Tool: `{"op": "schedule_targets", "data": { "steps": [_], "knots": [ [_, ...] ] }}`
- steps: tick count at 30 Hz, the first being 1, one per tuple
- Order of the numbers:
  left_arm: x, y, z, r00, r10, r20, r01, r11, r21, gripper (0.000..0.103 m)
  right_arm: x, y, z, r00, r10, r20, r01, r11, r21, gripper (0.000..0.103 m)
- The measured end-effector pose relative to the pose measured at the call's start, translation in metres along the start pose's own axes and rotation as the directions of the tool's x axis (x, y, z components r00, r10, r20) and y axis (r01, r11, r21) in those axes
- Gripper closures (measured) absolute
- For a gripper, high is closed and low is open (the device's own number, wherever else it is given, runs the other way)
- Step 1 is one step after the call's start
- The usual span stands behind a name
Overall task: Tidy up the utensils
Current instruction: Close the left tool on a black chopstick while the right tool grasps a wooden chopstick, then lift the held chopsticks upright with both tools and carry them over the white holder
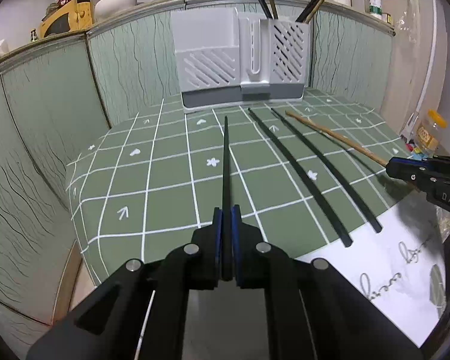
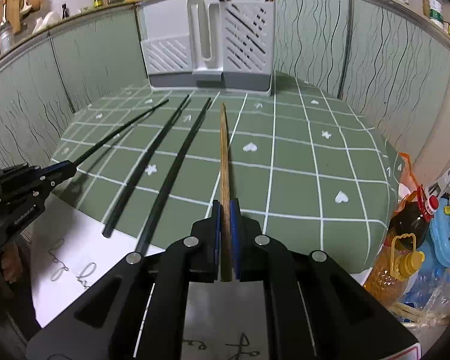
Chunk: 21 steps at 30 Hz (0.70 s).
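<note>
Partway: several chopsticks stand in the grey slotted plastic holder [image 1: 243, 60]; my left gripper [image 1: 226, 219] clamps one black chopstick [image 1: 226, 162], right gripper [image 2: 225, 213] clamps the brown wooden chopstick [image 2: 224, 156], two black chopsticks [image 1: 300, 177] remain on the green checked cloth [image 1: 165, 180].

Green tablecloth [image 1: 171, 186] with white grid lines and small hearts covers the table. Pale green wavy-line panels [image 1: 39, 126] wall it in, metal ledge [image 1: 129, 9] on top holding a white pot [image 1: 115, 0], bottles. Oil bottle [image 2: 405, 240] beside table at right.
</note>
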<state>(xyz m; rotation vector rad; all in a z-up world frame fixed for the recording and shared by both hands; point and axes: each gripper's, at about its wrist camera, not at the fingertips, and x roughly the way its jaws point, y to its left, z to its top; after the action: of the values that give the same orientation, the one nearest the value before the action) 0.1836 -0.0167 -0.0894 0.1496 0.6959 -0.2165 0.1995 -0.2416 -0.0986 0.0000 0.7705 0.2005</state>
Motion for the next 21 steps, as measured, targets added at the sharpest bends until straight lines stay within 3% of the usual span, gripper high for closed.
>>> {"op": "schedule_targets", "data": {
  "steps": [21],
  "knots": [
    [-0.046, 0.014, 0.036, 0.997, -0.049, 0.065, 0.05, 0.999, -0.02, 0.096, -0.066, -0.017, 0.044, 0.988, 0.019, 0.15, -0.022, 1.0, 0.017, 0.096]
  ]
}}
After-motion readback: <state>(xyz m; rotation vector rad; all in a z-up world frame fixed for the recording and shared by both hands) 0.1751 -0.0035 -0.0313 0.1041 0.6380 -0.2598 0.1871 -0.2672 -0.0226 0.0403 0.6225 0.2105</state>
